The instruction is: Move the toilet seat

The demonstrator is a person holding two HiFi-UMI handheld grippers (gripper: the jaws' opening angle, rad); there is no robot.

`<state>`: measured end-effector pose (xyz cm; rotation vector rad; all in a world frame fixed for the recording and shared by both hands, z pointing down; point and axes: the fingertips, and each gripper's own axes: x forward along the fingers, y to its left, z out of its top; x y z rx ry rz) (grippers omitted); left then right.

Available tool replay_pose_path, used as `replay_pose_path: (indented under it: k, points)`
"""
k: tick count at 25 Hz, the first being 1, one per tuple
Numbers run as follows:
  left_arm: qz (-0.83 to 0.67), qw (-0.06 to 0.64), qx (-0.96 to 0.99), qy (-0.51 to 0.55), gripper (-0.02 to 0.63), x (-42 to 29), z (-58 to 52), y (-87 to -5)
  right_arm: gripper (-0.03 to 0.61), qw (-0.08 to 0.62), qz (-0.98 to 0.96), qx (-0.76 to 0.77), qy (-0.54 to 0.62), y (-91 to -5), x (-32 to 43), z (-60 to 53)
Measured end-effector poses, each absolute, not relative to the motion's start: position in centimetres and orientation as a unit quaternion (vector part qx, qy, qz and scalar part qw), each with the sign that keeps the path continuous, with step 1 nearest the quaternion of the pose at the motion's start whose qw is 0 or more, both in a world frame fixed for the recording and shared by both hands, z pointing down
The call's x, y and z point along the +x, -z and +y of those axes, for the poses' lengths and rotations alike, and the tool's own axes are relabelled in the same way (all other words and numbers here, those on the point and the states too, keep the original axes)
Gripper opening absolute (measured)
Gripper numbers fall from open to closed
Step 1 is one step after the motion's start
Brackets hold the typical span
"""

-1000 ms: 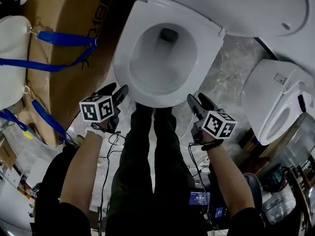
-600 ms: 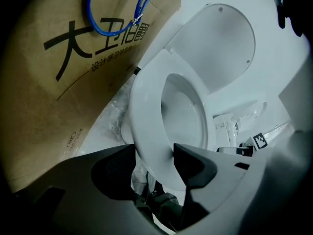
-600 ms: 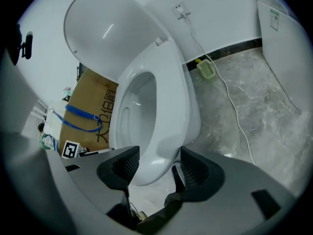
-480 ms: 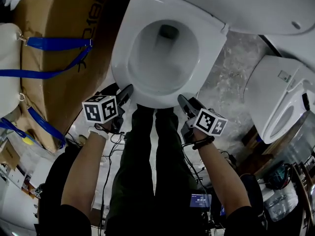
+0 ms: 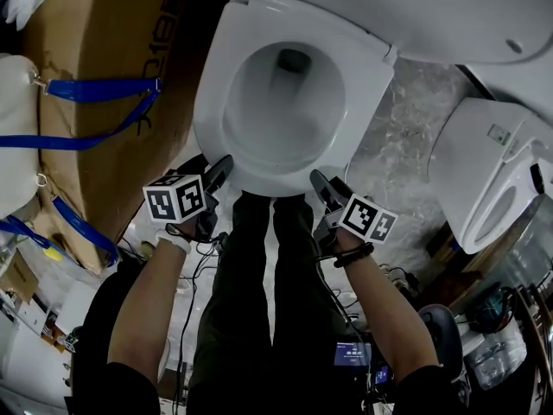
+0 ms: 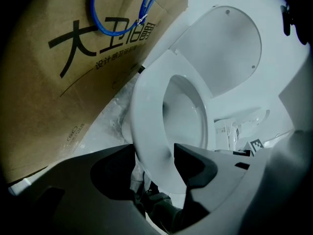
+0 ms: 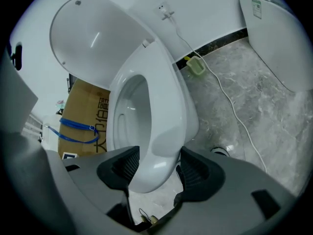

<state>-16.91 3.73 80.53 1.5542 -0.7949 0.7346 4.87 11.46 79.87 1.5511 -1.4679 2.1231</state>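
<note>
The white toilet seat (image 5: pixel 216 102) lies down on the bowl, and its lid (image 5: pixel 415 7) stands raised behind it. My left gripper (image 5: pixel 223 164) is at the seat's front rim on the left, my right gripper (image 5: pixel 318 180) at the front rim on the right. In the left gripper view the seat (image 6: pixel 146 111) runs between the jaws of the left gripper (image 6: pixel 155 151) and meets both with no gap. In the right gripper view the seat's rounded front (image 7: pixel 164 97) fills the right gripper (image 7: pixel 160 160) the same way.
A large cardboard box (image 5: pixel 112 41) with blue straps (image 5: pixel 86 85) stands close on the toilet's left. A second white toilet (image 5: pixel 484 180) sits at the right on the marble floor (image 5: pixel 406 119). A thin white cable (image 7: pixel 230 102) trails over the floor. The person's legs (image 5: pixel 259 284) stand just before the bowl.
Both grippers have moved in from a little short of the bowl to its front rim, and the seat's edge now sits between each pair of jaws.
</note>
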Motion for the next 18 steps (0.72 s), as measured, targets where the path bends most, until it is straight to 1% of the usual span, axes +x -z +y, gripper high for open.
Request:
replay_pose_path:
  k: [3, 8, 13, 18]
  points:
    - [-0.337, 0.588, 0.664, -0.315, 0.239, -17.0, 3.7, -80.0, 0.258, 0.065, -0.49, 0.506, -0.706, -79.4, 4.8, 11.5]
    - [-0.33, 0.551, 0.69, -0.335, 0.242, -16.8, 4.0, -78.6, 0.258, 0.049, -0.486, 0.505, -0.711, -77.9, 4.9, 11.4]
    - [-0.332, 0.547, 0.697, -0.325, 0.242, -16.9, 4.0, -76.7, 0.258, 0.036, -0.481, 0.508, -0.713, -76.1, 5.0, 11.3]
    - [-0.33, 0.541, 0.704, -0.321, 0.242, -16.8, 3.8, -75.3, 0.258, 0.037, -0.481, 0.506, -0.715, -74.8, 5.0, 11.2]
